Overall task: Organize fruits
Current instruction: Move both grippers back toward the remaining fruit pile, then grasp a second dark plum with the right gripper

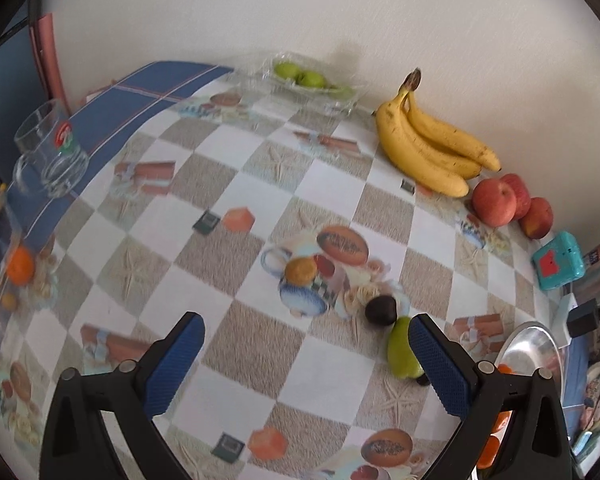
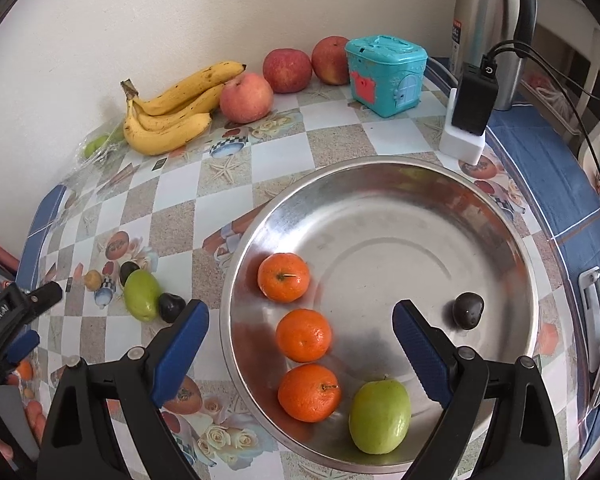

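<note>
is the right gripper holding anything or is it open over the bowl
Open and empty. The right gripper has its blue pads spread wide above the steel bowl, with nothing between them; the oranges lie loose in the bowl below.

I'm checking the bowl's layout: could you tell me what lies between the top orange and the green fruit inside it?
Two more oranges, seen in the right wrist view.
</note>
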`<state>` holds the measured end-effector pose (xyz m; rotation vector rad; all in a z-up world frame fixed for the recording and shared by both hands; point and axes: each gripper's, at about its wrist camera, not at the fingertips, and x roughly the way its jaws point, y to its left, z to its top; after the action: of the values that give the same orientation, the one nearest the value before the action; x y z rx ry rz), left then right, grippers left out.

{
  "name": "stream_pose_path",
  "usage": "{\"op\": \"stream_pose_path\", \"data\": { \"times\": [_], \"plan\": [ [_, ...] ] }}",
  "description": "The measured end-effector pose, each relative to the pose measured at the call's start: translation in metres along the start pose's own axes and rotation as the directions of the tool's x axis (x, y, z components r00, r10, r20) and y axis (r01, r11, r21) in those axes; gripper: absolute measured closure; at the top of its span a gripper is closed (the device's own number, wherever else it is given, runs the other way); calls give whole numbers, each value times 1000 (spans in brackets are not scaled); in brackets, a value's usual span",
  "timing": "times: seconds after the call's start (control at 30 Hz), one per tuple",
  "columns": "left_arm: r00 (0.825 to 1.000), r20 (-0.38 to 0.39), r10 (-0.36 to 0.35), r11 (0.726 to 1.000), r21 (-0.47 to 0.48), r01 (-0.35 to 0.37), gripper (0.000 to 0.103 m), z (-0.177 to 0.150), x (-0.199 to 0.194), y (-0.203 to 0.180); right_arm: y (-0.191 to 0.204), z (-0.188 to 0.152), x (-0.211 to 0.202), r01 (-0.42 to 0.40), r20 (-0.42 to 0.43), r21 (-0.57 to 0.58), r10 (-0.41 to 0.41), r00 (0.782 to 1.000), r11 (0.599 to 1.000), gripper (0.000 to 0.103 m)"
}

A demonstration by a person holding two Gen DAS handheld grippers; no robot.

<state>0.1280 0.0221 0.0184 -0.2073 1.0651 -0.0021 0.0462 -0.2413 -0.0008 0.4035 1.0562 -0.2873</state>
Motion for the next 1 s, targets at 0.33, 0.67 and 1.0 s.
{"op": "stream_pose_path", "data": {
  "times": [0.33,0.67,1.0],
  "plan": [
    [997,49,-53,997,63,50,0,26,7,27,24,1,-2,-37,43,0,37,998,999,10],
    [992,81,-96,994,52,92,0,40,16,53,69,2,3,-58,84,-88,66,994,994,10],
    [985,93,-143,987,85,135,1,41,29,38,99,8,8,-47,128,-162,69,989,986,25]
  ]
}}
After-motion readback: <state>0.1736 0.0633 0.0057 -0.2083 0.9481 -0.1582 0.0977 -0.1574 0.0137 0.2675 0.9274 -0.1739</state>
